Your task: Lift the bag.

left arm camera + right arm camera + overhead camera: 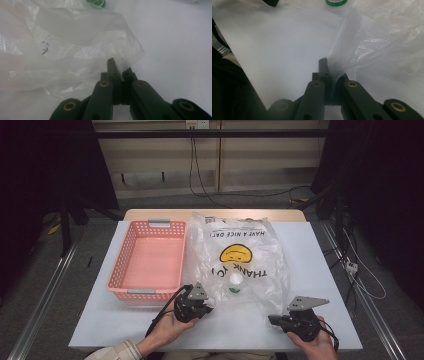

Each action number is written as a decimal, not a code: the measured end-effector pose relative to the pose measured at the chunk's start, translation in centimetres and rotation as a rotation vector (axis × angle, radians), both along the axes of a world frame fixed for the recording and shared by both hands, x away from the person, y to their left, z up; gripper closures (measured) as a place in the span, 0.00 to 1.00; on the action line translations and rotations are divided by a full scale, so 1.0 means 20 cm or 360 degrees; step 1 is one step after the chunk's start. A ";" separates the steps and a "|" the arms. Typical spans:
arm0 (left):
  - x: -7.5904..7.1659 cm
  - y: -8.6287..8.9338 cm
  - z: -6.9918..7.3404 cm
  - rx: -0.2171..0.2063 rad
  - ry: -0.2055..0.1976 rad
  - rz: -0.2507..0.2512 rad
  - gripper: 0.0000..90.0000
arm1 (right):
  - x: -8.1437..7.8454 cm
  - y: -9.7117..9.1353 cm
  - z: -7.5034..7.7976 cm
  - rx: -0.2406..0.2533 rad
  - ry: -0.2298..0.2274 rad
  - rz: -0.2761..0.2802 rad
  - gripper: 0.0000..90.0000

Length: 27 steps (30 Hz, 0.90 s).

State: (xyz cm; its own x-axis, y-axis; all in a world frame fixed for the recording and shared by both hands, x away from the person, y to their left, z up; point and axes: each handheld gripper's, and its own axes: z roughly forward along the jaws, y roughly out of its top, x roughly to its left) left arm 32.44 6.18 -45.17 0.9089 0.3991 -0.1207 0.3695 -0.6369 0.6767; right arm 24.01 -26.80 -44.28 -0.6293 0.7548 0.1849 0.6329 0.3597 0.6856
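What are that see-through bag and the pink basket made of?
The bag looks like thin glossy plastic film: it is see-through, wrinkled and catches the light, with printing on it. The basket looks like stiff moulded plastic with a dull finish: even pink colour and regular holes along its walls.

Your clear plastic bag (240, 257), printed with a yellow smiley and "THANK YOU", lies flat and crumpled on the table, its open edge toward six o'clock, pinched at both corners.

The basket (148, 261) lies left of the bag (239, 257) (apparently touching), both on the table (320, 270).
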 end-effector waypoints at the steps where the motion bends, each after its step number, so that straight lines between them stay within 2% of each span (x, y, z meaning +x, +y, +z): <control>1: 0.00 0.00 0.01 -0.0029 0.0007 -0.0003 1.00 | 0.00 0.00 0.00 0.0009 -0.0004 0.0006 1.00; 3: 0.00 0.02 0.04 -0.0050 0.0006 0.0003 1.00 | 0.01 0.00 0.01 0.0037 -0.0016 0.0012 1.00; 8: -0.01 0.06 0.14 -0.0181 -0.0029 0.0009 1.00 | 0.03 -0.02 0.07 0.0108 -0.0069 -0.0021 1.00; 11: 0.00 0.09 0.21 -0.0233 -0.0077 0.0020 1.00 | 0.07 -0.04 0.11 0.0158 -0.0108 -0.0035 1.00; 14: 0.01 0.11 0.27 -0.0309 -0.0110 -0.0003 1.00 | 0.11 -0.04 0.16 0.0206 -0.0151 -0.0036 1.00; 16: 0.02 0.13 0.30 -0.0320 -0.0123 0.0009 1.00 | 0.13 -0.03 0.19 0.0237 -0.0178 -0.0034 1.00; 19: 0.04 0.14 0.34 -0.0373 -0.0136 0.0036 1.00 | 0.17 -0.02 0.24 0.0255 -0.0215 -0.0032 1.00; 27: 0.12 0.22 0.51 -0.0491 -0.0244 0.0121 1.00 | 0.26 -0.03 0.39 0.0302 -0.0332 -0.0041 1.00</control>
